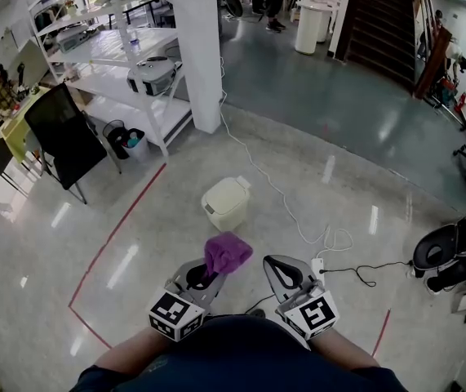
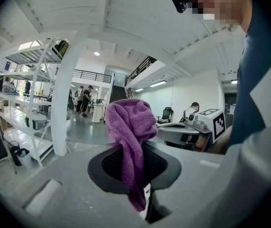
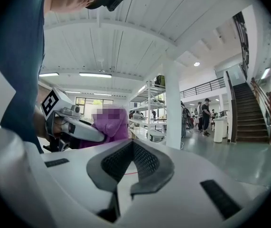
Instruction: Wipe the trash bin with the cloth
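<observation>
Cloth [image 1: 228, 251], purple, clamped in the left gripper [image 1: 203, 273] and bunched above its jaws; right gripper [image 1: 282, 270] closed on nothing; cream trash bin [image 1: 226, 202] stands mid-floor [image 1: 355, 178] ahead, well apart: advise lowering squarely onto its lid, bunch flattened.

The glossy grey floor [image 1: 322, 137] carries a cream bin [image 1: 226, 202] near its middle. A white cable [image 1: 267, 182] snakes past the bin to a power strip [image 1: 317, 265]. Red tape [image 1: 118, 233] runs at left, near a white rack [image 1: 147, 96] and a black chair [image 1: 65, 133].
</observation>
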A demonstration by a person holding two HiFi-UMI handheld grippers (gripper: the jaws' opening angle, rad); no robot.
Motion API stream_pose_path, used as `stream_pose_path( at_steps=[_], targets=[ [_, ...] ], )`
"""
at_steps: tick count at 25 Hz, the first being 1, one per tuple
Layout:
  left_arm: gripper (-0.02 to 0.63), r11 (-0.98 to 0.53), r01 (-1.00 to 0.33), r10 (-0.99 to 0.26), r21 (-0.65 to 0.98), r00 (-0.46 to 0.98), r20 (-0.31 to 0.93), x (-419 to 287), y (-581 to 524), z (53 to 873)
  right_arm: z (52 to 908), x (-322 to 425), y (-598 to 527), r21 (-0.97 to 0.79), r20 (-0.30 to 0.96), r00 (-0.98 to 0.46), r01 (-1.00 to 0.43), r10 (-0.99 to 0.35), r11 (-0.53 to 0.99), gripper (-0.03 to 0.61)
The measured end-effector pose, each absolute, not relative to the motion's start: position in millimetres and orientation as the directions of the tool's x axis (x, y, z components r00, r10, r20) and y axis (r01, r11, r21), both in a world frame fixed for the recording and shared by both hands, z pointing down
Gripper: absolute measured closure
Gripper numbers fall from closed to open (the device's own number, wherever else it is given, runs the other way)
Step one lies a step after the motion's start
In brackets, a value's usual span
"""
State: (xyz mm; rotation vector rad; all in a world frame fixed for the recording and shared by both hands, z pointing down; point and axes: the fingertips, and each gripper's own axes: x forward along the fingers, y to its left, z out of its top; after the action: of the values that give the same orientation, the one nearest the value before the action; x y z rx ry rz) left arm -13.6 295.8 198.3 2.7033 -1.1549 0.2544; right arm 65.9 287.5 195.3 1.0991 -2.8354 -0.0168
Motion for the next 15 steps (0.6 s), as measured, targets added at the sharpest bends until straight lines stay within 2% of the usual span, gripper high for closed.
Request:
stream_pose_path(
  at_steps=[15],
  targets=[
    [0.560, -0.641, -0.760, -0.725, 0.102, 0.644, 0.245, 28.1, 267.4, 208.2, 209.9, 119.7, 253.9, 0.037, 0.107, -0.756, -0.646, -0.646, 0.762, 0.568]
  ],
)
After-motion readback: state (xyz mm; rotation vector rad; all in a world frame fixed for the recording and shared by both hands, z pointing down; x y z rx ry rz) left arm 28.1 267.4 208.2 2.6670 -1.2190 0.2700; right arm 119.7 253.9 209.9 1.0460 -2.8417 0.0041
